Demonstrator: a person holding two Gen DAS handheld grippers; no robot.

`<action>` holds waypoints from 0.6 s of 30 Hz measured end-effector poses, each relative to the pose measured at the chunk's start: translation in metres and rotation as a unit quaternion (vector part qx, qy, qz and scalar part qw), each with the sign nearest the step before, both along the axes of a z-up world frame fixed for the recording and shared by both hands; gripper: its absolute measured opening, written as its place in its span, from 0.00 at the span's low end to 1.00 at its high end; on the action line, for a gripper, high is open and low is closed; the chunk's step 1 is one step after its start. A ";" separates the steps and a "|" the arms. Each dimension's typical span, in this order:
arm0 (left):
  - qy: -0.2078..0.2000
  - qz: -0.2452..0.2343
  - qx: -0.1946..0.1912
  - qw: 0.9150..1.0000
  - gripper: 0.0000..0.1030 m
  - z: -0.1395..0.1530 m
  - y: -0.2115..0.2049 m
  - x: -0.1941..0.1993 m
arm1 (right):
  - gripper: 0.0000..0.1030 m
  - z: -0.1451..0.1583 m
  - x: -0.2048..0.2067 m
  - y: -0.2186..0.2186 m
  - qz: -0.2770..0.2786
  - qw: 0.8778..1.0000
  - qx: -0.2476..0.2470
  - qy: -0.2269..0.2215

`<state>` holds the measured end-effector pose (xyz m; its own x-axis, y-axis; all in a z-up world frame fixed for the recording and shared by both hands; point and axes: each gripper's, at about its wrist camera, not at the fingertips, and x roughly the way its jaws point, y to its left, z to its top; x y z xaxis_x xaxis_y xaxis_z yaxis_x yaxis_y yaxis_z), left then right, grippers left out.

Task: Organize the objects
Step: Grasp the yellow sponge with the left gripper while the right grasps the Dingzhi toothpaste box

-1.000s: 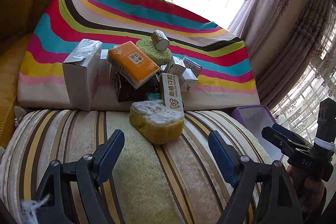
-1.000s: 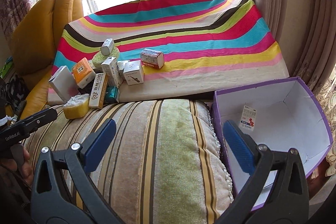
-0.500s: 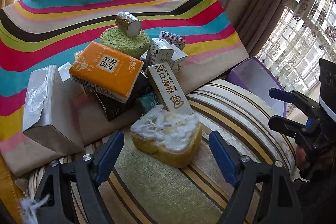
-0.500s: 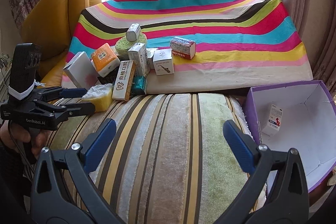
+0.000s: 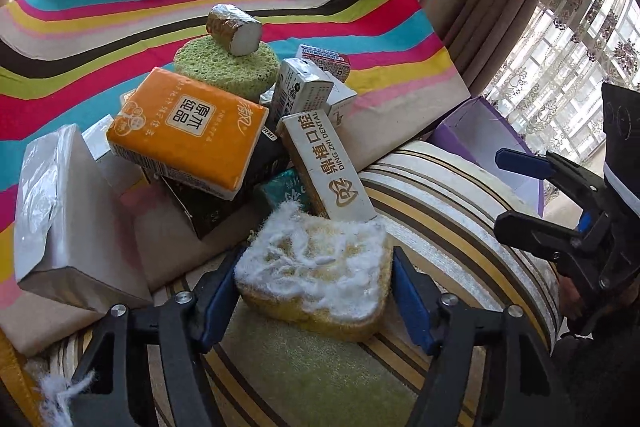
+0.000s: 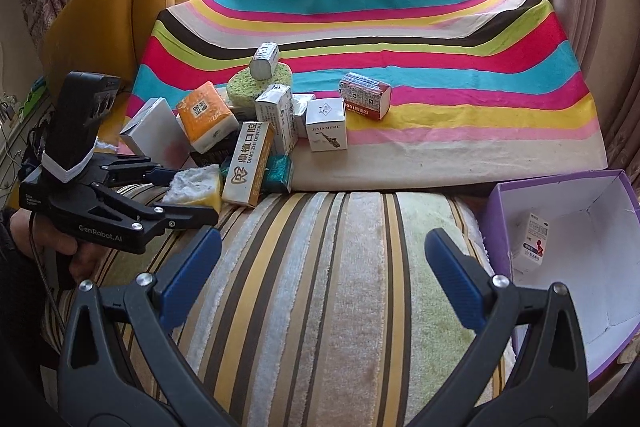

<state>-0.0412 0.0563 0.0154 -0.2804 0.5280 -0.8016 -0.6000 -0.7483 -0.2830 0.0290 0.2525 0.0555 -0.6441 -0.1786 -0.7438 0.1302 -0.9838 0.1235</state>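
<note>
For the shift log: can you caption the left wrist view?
Left gripper straddles the yellow sponge on the striped cushion, below a pile of boxes.

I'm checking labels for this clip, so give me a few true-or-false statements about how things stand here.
1. The left gripper has its fingers on either side of the yellow sponge. True.
2. The purple box holds nothing. False: a small white carton lies inside.
3. A foil-wrapped roll sits on the green sponge. True.
4. The right gripper holds the orange tissue pack. False: it is open over the striped cushion.
</note>
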 end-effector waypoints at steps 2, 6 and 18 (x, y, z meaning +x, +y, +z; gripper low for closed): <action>0.005 0.027 -0.011 1.000 0.69 0.000 -0.005 0.007 | 0.99 -0.003 -0.005 -0.007 0.007 1.000 -0.001 -0.003; 0.018 0.085 -0.019 0.996 0.69 0.002 -0.018 0.023 | 0.99 -0.010 -0.016 -0.025 0.023 1.000 0.016 -0.010; 0.058 0.200 -0.018 0.978 0.67 0.003 -0.040 0.063 | 0.91 -0.022 -0.053 -0.069 0.036 0.997 0.063 -0.024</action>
